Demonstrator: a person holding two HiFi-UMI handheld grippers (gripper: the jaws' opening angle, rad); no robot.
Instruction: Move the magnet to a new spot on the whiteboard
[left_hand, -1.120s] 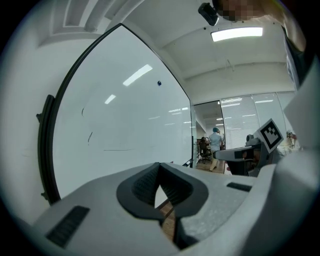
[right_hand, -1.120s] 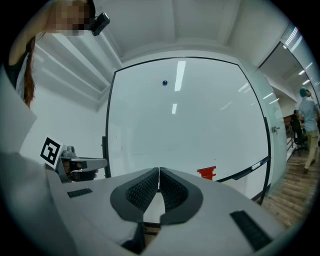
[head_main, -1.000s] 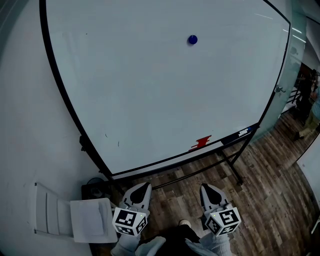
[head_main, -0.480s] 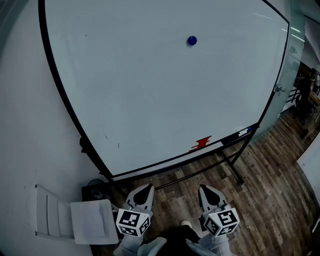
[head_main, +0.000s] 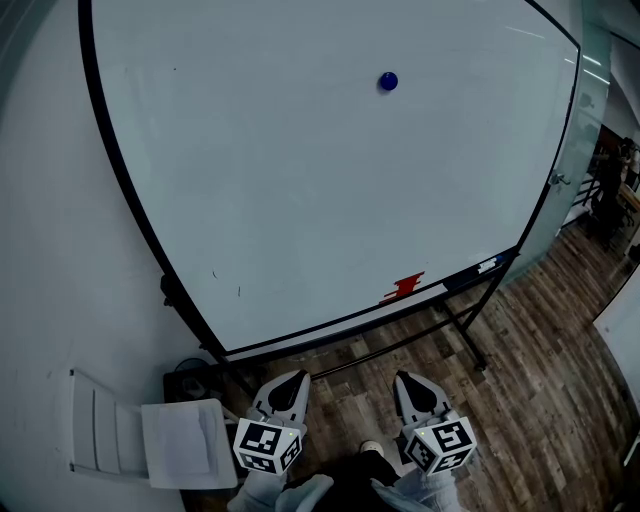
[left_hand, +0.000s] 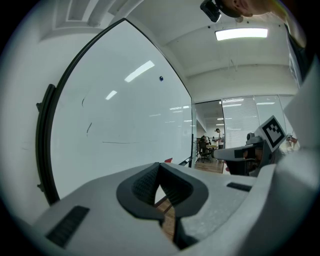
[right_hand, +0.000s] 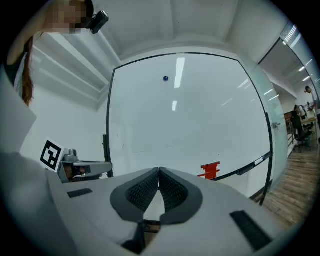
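A small round blue magnet (head_main: 388, 81) sticks high on the whiteboard (head_main: 320, 190), right of its middle. The magnet (right_hand: 165, 78) shows near the board's top in the right gripper view, and as a dark dot (left_hand: 161, 78) in the left gripper view. Both grippers hang low, near the person's body and far below the magnet. My left gripper (head_main: 289, 380) is shut with nothing between its tips (left_hand: 159, 164). My right gripper (head_main: 405, 380) is shut too, its pads meeting with nothing in them (right_hand: 159, 169).
A red eraser (head_main: 402, 287) and markers (head_main: 485, 266) lie on the board's tray. The board stands on a black wheeled frame (head_main: 455, 325) over wood flooring. A white wall is at the left, with a white box (head_main: 180, 440) low beside it. A glass partition (head_main: 585, 130) stands at the right.
Both grippers have drifted slightly inward and lower in the head view. The magnet stays in place on the board.
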